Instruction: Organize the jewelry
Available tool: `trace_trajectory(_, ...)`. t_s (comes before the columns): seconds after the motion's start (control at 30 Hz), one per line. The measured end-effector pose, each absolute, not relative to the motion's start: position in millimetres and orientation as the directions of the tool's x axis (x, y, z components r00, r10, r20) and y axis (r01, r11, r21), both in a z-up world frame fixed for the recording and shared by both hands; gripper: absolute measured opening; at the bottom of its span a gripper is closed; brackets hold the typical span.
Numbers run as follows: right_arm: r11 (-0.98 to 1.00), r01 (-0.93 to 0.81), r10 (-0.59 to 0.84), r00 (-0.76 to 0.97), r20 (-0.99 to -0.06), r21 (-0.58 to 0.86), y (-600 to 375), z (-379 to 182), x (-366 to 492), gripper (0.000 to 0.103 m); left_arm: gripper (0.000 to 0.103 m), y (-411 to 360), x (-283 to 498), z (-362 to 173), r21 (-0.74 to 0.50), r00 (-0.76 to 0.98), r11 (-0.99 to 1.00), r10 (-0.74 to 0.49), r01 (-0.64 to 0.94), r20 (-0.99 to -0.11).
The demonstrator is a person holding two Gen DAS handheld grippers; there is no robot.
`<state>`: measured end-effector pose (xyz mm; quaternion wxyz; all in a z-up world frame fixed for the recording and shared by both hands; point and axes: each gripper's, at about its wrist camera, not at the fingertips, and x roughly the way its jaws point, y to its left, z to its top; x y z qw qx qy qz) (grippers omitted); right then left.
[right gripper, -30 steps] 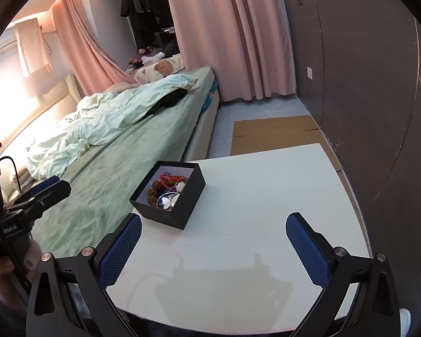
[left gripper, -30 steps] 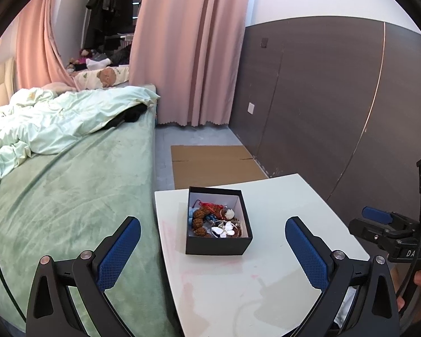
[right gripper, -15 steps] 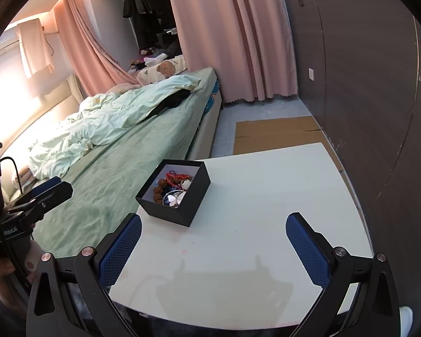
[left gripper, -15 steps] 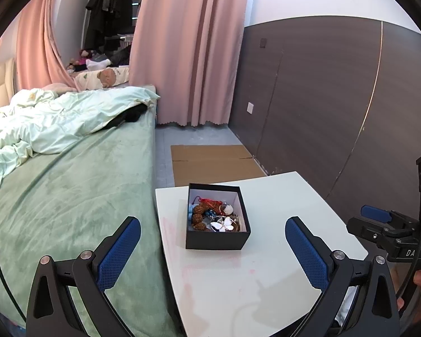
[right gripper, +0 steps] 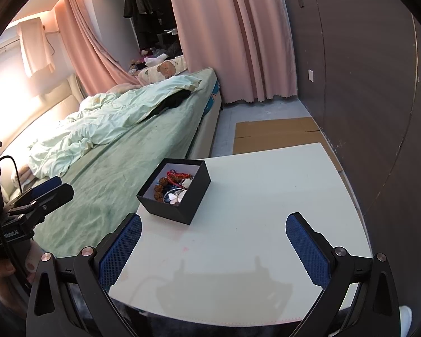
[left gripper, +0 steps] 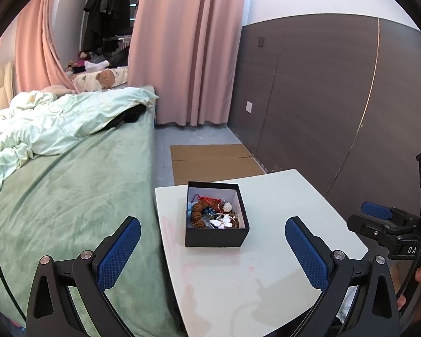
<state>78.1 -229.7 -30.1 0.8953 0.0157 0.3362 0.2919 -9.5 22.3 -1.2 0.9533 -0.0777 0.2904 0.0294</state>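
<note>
the left tongs (left gripper: 210, 248) are spread wide and hold nothing; the right tongs (right gripper: 213, 241) are spread just as wide and are empty too. both hang above the near part of the white tabletop (left gripper: 266, 275), touching nothing.

the black box (left gripper: 214, 236) stands open on the tabletop straight ahead of the left tongs, between the lines of their two fingers but well beyond the tips. from the right tongs it sits ahead and toward their left finger (right gripper: 120, 247). the jewelry (left gripper: 213, 214) lies heaped inside it: brown beads, red cord, a bit of blue and a silver butterfly-shaped piece on top, all tangled close together. no piece shows on the tabletop outside the box.

this fits two stages alike: pieces waiting in a jumble to be lifted out and sorted, or pieces already gathered off the tabletop into the box. the pictures do not settle which. any reach into the box would call for a narrow, steep entry between its walls, and the tangle could drag neighbours along with whatever is pinched.
</note>
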Motion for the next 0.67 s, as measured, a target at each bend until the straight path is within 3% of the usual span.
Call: trace_trajectory(0.67,0.829,-0.514,0.532,0.606,-0.591,0.219,-230.5,-29.1,74.1,0.103,0.103,24.5,-9.3,-1.5,-0.132,0.827,0.988,-0.007,-0.082,-0.562)
